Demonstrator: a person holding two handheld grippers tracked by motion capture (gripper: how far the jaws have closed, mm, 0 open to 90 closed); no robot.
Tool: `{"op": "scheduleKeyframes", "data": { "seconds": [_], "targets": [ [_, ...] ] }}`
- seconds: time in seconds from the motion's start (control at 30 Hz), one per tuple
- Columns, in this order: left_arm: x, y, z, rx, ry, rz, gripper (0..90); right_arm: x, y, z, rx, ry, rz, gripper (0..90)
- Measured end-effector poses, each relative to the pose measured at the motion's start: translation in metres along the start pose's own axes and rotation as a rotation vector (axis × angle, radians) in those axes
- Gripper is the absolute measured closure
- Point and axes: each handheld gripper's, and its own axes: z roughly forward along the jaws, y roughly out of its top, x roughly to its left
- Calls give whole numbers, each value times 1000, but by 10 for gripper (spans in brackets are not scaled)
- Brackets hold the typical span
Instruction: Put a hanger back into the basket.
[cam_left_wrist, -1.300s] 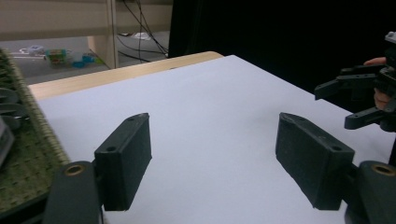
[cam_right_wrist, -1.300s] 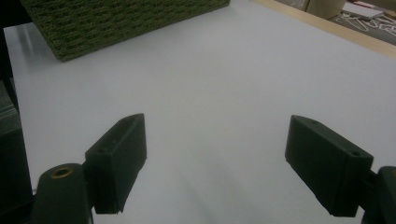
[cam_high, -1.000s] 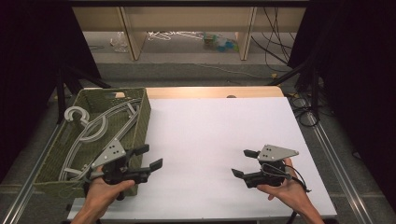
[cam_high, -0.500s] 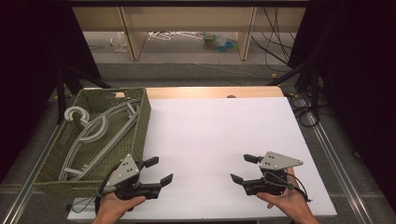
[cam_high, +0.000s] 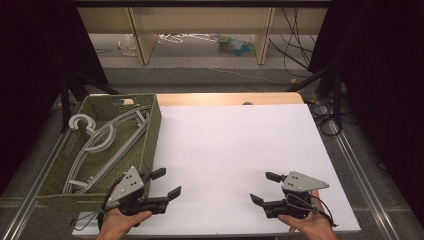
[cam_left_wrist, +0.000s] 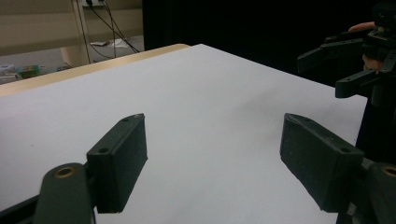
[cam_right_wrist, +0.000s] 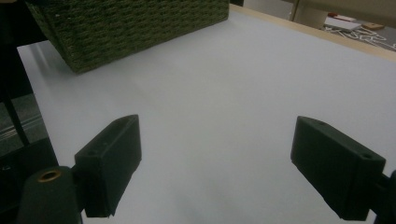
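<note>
My left gripper (cam_high: 167, 182) hovers low over the white table top (cam_high: 235, 140), just off the near right corner of a green woven basket (cam_high: 151, 131). Its jaws stand open with nothing between them (cam_left_wrist: 215, 158). My right gripper (cam_high: 261, 187) is near the table's front edge at the right and points left. Its jaws have just been opening, and bare table shows between them (cam_right_wrist: 217, 163). Several pale grey clothes hangers (cam_high: 100, 145) lie in the basket.
In the right gripper view the basket (cam_right_wrist: 135, 28) stands across the sheet. The left gripper view catches the other gripper (cam_left_wrist: 355, 60) at the far right. A wooden strip (cam_high: 225, 98) borders the table's back; shelves and cables lie beyond.
Both hands have drawn back toward the table's near edge. The left gripper has come off the basket's corner, slightly rightward and lower. The right jaws stand a little wider.
</note>
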Motion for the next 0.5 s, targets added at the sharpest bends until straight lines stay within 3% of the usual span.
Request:
{"op": "scheduleKeyframes", "data": {
  "seconds": [0.2,0.4,0.5],
  "targets": [
    [1,-1,1,-1,-9,-3,234,-1,0,2,-20,1,-7,170],
    [1,-1,2,5,-17,13,230,-1,0,1,-3,13,6,171],
    [0,-2,3,-1,-22,-1,223,-1,0,1,-7,-1,4,170]
  ]
}}
